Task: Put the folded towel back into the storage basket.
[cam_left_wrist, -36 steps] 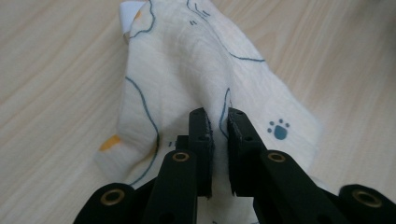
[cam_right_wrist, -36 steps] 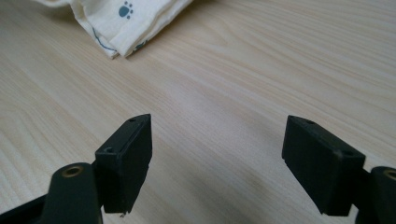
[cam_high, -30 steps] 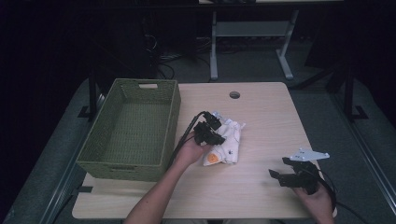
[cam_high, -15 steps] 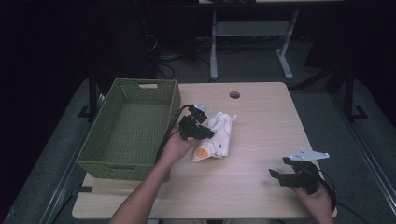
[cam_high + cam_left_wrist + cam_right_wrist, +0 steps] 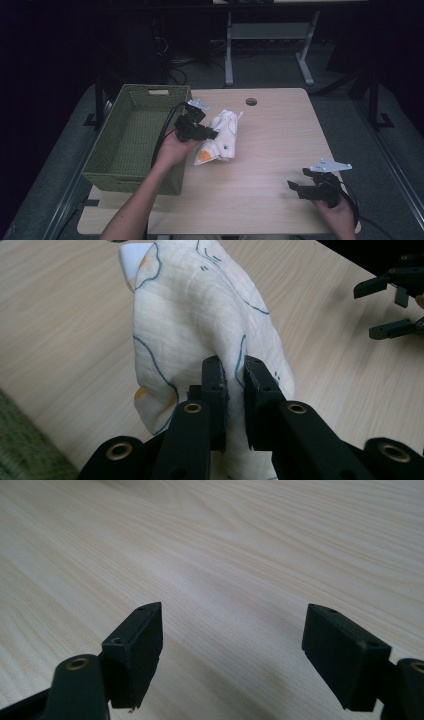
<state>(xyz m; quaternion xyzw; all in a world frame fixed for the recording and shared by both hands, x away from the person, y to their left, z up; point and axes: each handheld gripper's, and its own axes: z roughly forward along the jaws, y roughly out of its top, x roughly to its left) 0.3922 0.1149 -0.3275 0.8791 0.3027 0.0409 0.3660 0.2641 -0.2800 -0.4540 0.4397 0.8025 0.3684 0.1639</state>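
Left tool (image 5: 209,134), left of centre in the high view: jaws pinched nearly together on a fold of the white cloth (image 5: 220,137), fabric bunched between the pads. In the left tool's own view (image 5: 233,371), same grip seen close: two black jaws rising from the bottom edge, a ridge of cloth (image 5: 200,310) squeezed between them, the rest draped away toward the top of the frame. Thin blue line-drawings and small orange patches printed on the fabric.

Cloth placed at centre of the high view, just right of the green woven basket (image 5: 131,142), lower end resting on the wooden counter (image 5: 280,135), upper end raised at the jaws. Basket at the left of the frame, along the counter's left edge, one cut-out handle in the far wall.

Right tool (image 5: 305,189), lower right of the high view, well apart from the cloth: jaws spread wide, nothing between them. In the right tool's own view (image 5: 232,647), bare pale wood grain between the two black pads. Same tool also at the upper right edge of the left tool's view (image 5: 387,307), jaws parted.

Small round hole (image 5: 251,101) in the counter near its far edge, above the cloth in the frame.
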